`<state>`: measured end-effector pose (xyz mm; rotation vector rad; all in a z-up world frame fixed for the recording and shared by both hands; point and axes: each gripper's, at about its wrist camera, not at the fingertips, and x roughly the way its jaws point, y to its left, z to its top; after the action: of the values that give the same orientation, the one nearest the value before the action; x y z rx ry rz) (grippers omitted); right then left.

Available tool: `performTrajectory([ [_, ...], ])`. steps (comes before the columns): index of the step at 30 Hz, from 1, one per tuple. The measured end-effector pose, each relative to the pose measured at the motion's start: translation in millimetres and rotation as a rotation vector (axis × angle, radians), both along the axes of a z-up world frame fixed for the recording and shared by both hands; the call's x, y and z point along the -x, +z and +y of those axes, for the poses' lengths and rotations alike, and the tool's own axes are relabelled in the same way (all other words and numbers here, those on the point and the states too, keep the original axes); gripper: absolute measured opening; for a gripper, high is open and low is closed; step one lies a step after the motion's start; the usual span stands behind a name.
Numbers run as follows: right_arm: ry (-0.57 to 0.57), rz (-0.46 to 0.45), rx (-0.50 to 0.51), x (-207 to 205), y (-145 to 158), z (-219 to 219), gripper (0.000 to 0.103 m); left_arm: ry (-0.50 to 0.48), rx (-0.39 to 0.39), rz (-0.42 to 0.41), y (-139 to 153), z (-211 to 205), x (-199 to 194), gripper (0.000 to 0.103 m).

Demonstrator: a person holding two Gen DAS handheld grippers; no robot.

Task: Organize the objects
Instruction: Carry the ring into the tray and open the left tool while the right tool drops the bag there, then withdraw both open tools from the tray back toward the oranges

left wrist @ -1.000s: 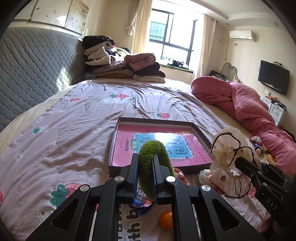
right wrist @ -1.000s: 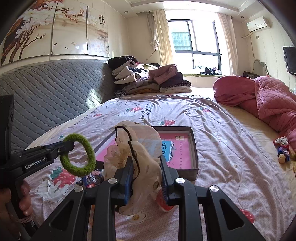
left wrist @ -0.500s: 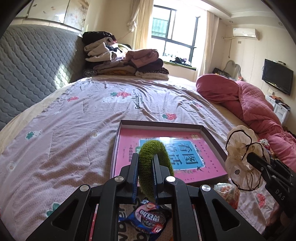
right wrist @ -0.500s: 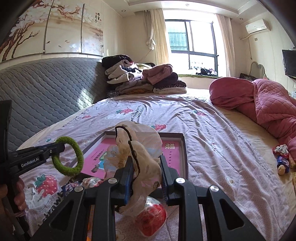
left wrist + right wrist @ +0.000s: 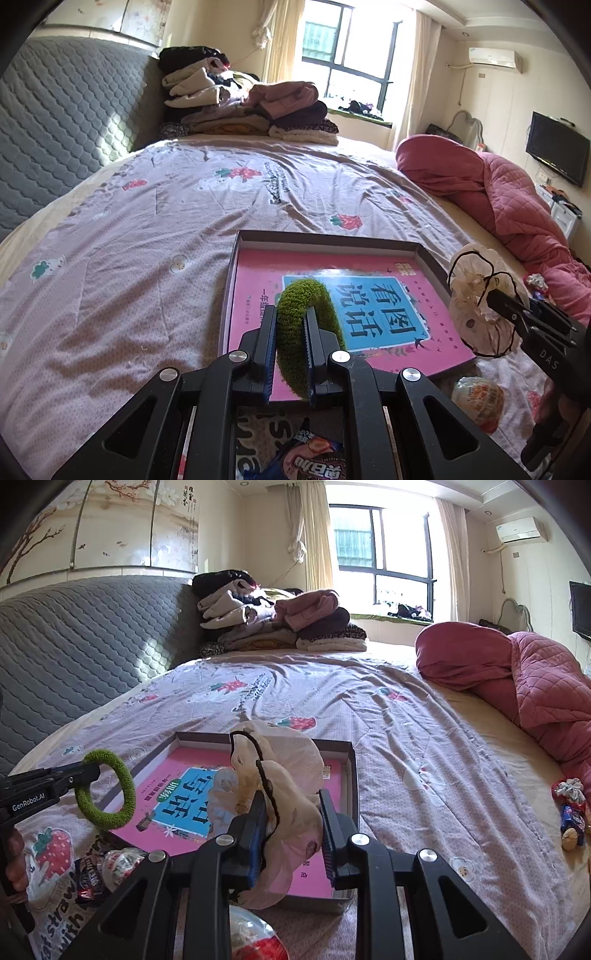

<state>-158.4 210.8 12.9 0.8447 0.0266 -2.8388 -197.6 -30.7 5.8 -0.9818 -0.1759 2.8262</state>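
Observation:
My left gripper (image 5: 290, 350) is shut on a fuzzy green hair ring (image 5: 301, 295) and holds it above the near left edge of a shallow grey box (image 5: 325, 238) with a pink book (image 5: 373, 306) inside. The ring also shows in the right wrist view (image 5: 107, 790). My right gripper (image 5: 291, 834) is shut on a cream scrunchie with black trim (image 5: 280, 775), above the box's near right part (image 5: 349, 775). The scrunchie also shows in the left wrist view (image 5: 476, 314).
Snack packets (image 5: 314, 461) and a round wrapped sweet (image 5: 478, 398) lie on the strawberry-print bedspread (image 5: 147, 240) near the box. A pink quilt (image 5: 509, 199) lies at the right, folded clothes (image 5: 251, 107) at the head, small toys (image 5: 570, 812) at the far right.
Both grippers have moved forward and up over the box with their items still held. The box and book now sit closer under them.

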Motion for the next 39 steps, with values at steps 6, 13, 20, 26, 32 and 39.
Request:
performTrajectory([
  [6, -0.002, -0.064, -0.019, 13.9, -18.7, -1.7, 0.027, -0.014, 0.010, -0.043, -15.7, 2.3, 15.2, 0.013],
  [13, -0.005, -0.114, -0.033, 24.5, -31.0, -4.5, 0.027, 0.000, 0.004, -0.065, -27.1, -3.9, 23.7, 0.013],
  [20, -0.016, -0.132, -0.035, 27.0, -33.6, -2.9, 0.027, -0.002, 0.008, -0.073, -33.8, -2.8, 24.8, 0.013],
  [26, -0.038, -0.123, -0.043, 26.6, -27.9, 0.5, 0.039, -0.002, 0.015, -0.077, -34.9, 0.6, 24.5, 0.019],
  [32, -0.057, -0.098, -0.053, 24.6, -21.9, 1.3, 0.054, 0.004, 0.004, -0.064, -31.3, -1.7, 23.1, 0.038],
  [39, -0.076, -0.065, -0.059, 22.5, -14.0, 3.4, 0.058, 0.014, -0.025, -0.016, -21.1, -7.0, 19.1, 0.052],
])
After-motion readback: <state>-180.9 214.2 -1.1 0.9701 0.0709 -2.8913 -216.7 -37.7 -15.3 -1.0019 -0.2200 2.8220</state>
